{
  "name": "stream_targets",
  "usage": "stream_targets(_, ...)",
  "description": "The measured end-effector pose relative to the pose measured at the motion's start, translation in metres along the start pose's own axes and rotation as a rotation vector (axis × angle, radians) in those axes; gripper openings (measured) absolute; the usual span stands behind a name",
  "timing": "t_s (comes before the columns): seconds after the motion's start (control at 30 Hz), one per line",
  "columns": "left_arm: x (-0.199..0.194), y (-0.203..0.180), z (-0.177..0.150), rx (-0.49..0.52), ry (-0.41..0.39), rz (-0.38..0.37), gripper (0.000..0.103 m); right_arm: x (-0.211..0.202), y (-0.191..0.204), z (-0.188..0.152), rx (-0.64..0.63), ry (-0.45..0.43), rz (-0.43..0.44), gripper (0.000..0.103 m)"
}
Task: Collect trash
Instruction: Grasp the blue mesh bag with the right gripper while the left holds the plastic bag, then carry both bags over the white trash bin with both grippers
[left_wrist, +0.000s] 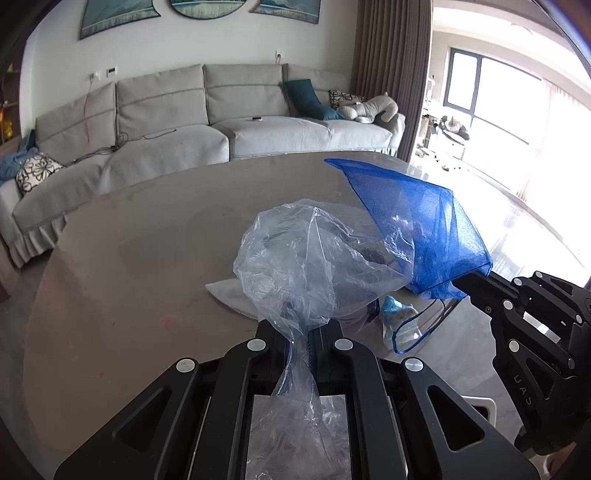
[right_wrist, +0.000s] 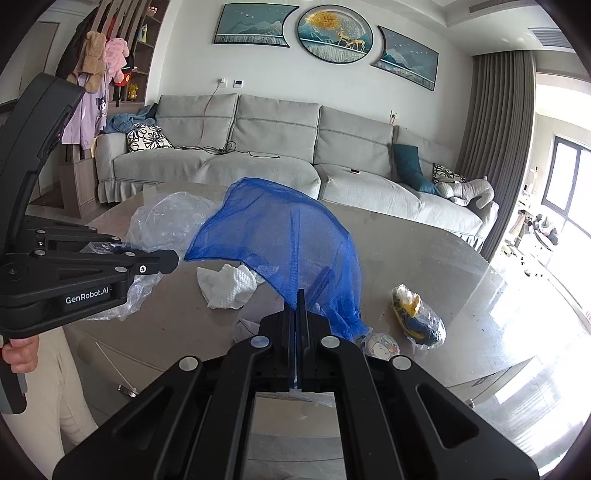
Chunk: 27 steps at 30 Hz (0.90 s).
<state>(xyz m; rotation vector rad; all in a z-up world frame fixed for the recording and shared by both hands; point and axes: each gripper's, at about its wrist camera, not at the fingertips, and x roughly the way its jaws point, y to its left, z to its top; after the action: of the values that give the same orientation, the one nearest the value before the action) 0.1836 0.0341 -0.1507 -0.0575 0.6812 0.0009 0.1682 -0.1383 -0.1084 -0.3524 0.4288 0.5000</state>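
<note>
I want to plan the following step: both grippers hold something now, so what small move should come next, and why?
Probably bring the blue mesh bag, pinched by the right gripper, toward the mouth of the clear plastic bag, which the left gripper holds shut. A crumpled paper towel and a wrapped snack packet lie uncollected on the table.

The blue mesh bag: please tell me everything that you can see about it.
The blue mesh bag is a thin, see-through net fabric with a dark drawstring cord hanging in a loop from it. It is lifted above the grey table, spread like a sail, with one corner pointing up. The right gripper is shut on its lower edge. In the left wrist view it overlaps the clear plastic bag held in the left gripper.
</note>
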Motion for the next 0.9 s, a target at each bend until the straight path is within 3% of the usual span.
stream_targets(0.5,-0.049,-0.028,-0.008,0.078,-0.042,-0.092,0.006,-0.079,-0.001,0.001,0.062,-0.081,-0.082,0.001)
stream_targets(0.9,-0.062,-0.094,-0.051,0.215,0.026,-0.274,0.006,-0.137,-0.008,-0.037,0.156,-0.054,-0.214,0.001)
